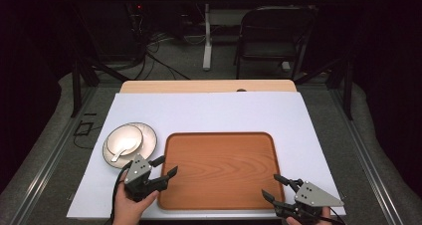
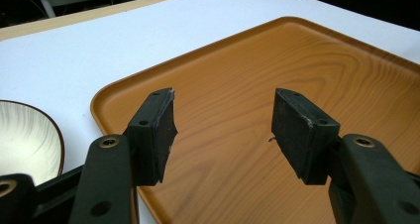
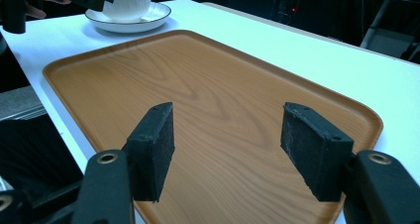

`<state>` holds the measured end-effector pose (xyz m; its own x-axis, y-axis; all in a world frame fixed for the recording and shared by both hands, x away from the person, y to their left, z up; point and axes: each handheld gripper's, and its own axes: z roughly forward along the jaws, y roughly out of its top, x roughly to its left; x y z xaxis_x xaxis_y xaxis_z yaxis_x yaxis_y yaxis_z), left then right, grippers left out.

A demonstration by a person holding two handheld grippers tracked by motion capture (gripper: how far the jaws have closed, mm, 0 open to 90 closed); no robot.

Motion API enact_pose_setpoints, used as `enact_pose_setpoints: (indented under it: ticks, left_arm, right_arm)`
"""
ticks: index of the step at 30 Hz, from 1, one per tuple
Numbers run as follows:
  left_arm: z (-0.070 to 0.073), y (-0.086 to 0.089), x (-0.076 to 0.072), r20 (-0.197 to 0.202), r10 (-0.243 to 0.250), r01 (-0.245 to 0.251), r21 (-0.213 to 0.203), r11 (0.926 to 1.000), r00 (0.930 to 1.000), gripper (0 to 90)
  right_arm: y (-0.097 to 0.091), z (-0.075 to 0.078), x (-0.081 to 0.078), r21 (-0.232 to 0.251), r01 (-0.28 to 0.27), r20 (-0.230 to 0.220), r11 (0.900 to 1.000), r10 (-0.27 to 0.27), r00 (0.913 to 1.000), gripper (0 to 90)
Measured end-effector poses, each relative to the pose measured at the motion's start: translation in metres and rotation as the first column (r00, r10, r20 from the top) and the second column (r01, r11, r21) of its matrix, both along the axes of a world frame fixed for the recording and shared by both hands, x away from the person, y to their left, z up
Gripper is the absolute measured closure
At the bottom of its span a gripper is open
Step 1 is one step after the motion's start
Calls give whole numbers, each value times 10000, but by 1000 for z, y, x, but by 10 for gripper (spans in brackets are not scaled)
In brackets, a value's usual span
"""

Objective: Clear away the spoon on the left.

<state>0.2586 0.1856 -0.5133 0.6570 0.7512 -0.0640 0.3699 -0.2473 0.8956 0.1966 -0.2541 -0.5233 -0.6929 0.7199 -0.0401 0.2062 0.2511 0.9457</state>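
A brown wooden tray (image 1: 221, 170) lies flat on the white table cover, empty. Left of it a white bowl (image 1: 124, 139) with a white spoon (image 1: 121, 151) in it sits on a saucer (image 1: 148, 138). My left gripper (image 1: 164, 167) hovers over the tray's near left corner, just below the saucer, jaws open and empty (image 2: 223, 130). My right gripper (image 1: 274, 186) is at the tray's near right corner, pointing up-left over it, also open with nothing between its jaws (image 3: 225, 144). In the right gripper view the bowl (image 3: 130, 1) and saucer (image 3: 156, 16) stand beyond the tray (image 3: 208, 85).
The white cover (image 1: 209, 110) spans a light wooden table (image 1: 209, 85). A dark folding chair (image 1: 273, 36) and a table leg (image 1: 206, 36) stand behind, with cables on the floor. Metal rails (image 1: 370, 165) run along both sides.
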Motion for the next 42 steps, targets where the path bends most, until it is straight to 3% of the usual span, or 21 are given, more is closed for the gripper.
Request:
enact_pose_setpoints:
  ticks: [6,14,24,27,35,42]
  left_arm:
    - [1,3,1,-54,167,-167,-21,9999,9998,419]
    - [8,11,1,-227,626,-636,-466,9969,9978,428]
    - [17,22,5,-351,1206,-1218,-324,9920,9921,500]
    - [19,27,6,-497,1506,-1526,-379,9876,9873,578]
    - [20,44,9,-471,2075,-2072,109,9782,9771,724]
    - [20,61,9,-535,2702,-2688,325,9626,9613,846]
  right_arm:
    - [0,-1,1,-63,8,14,10000,-8,10000,367]
    - [1,-1,1,-57,59,23,10000,-59,10000,360]
    - [1,-1,1,-90,38,0,10000,-38,10000,356]
    - [1,-1,2,-102,58,-17,9999,-58,10000,353]
    - [0,-1,2,-113,46,-34,9999,-47,10000,349]
    - [1,-1,2,-111,67,-32,9999,-68,10000,348]
